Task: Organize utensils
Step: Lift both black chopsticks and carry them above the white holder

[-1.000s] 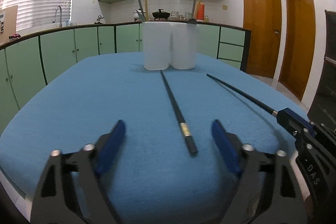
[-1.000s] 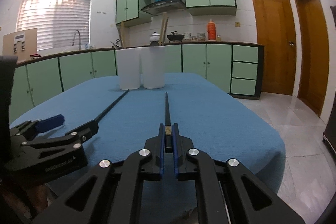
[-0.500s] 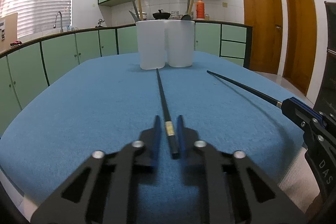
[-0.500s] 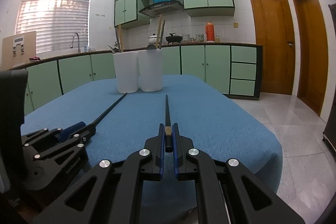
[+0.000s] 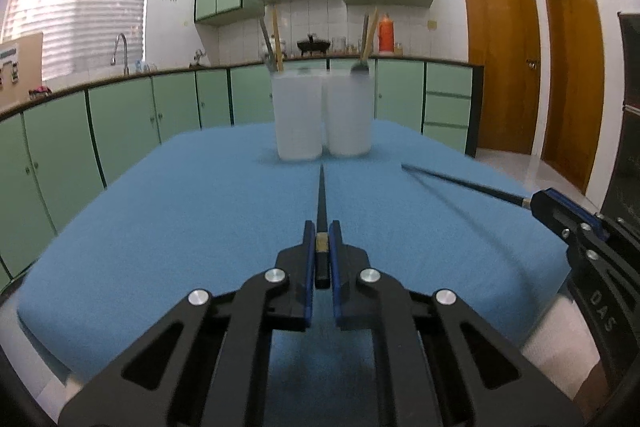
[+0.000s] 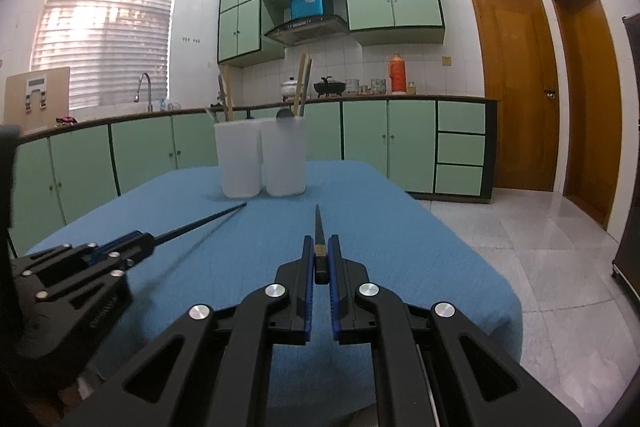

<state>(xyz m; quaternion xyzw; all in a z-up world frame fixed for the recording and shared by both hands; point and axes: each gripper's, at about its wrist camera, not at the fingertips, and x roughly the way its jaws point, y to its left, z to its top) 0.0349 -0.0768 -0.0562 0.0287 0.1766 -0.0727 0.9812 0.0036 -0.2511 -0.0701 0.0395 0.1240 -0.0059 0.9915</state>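
My left gripper is shut on a black chopstick that points forward at two white utensil holders at the far end of the blue table. My right gripper is shut on a second black chopstick, also lifted and pointing toward the holders. Each gripper shows in the other's view: the right gripper at the right, the left gripper at the left. The holders contain several wooden and metal utensils.
Green kitchen cabinets and a counter with a sink run behind the table. Two wooden doors stand at the right. Tiled floor lies right of the table's edge.
My left gripper went from open around the lying chopstick to shut on it and has lifted it off the cloth. My right gripper has risen with its chopstick.
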